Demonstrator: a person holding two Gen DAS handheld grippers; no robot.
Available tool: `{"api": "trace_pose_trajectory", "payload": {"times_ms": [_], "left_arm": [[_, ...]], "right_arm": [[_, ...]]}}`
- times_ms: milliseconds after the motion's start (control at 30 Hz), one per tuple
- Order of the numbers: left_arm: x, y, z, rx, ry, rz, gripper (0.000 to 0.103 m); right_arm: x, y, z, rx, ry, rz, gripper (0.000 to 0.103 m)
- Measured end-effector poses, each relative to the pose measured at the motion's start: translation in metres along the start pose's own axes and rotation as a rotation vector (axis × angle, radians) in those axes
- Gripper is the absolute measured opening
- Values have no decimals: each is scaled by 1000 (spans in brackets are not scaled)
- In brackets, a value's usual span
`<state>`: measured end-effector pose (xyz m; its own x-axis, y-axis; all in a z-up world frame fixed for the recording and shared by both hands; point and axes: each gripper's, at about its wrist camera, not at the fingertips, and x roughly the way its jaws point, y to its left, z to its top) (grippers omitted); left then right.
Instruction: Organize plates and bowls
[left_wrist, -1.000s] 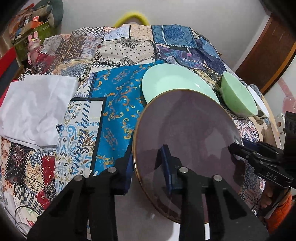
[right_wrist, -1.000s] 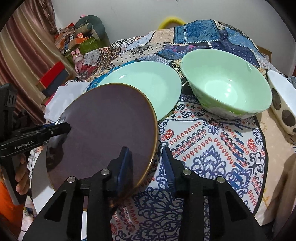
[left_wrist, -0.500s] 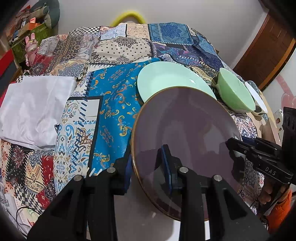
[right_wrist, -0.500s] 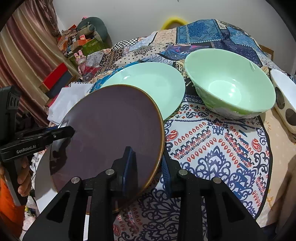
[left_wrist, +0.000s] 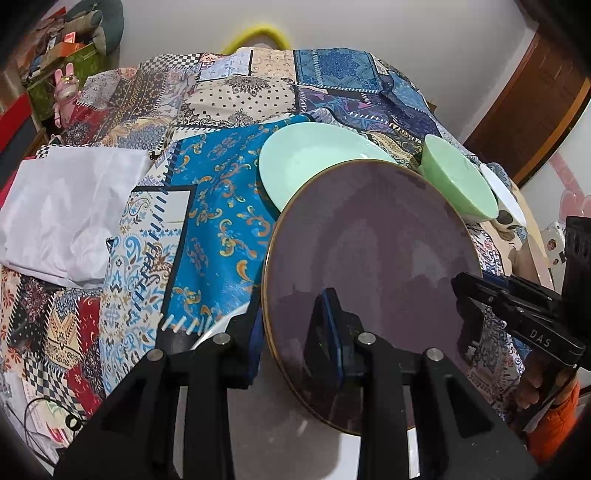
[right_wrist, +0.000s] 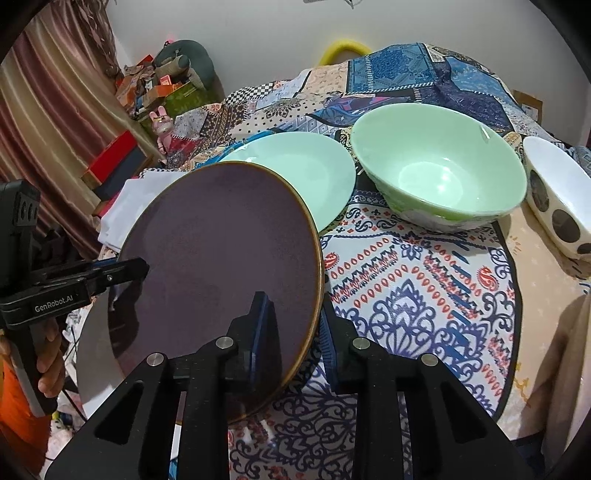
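The right gripper clamps its jaws on the near rim of the dark purple plate, held tilted above the patterned cloth. The left gripper pinches the plate's left rim. Just behind the plate lies a mint plate; right of that sit a green bowl and a spotted white bowl.

Matt purple plate, glossy green bowl

Purple plate now farther over the mint plate.

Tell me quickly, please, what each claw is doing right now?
Left claw: closed on the round dark purple plate's left rim.
Right claw: closed on the same plate's right rim.
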<state>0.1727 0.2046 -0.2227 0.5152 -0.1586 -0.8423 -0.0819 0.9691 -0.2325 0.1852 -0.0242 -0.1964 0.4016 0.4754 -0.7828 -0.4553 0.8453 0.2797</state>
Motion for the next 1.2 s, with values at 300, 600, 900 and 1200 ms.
{"api": "trace_pose_trajectory", "payload": {"times_ms": [300, 600, 900, 1200], "left_arm": [[-16, -23, -3, 17, -21, -1, 30], [-29, -53, -11, 29, -34, -25, 30], [-43, -83, -23, 40, -42, -45, 30], [-45, -110, -36, 58, -23, -46, 30]], "right_arm": [[-20, -11, -6, 12, -22, 6, 23], [-45, -23, -18, 33, -41, -3, 23], [-74, -35, -30, 40, -69, -18, 23], [-90, -47, -44, 57, -77, -33, 23]]}}
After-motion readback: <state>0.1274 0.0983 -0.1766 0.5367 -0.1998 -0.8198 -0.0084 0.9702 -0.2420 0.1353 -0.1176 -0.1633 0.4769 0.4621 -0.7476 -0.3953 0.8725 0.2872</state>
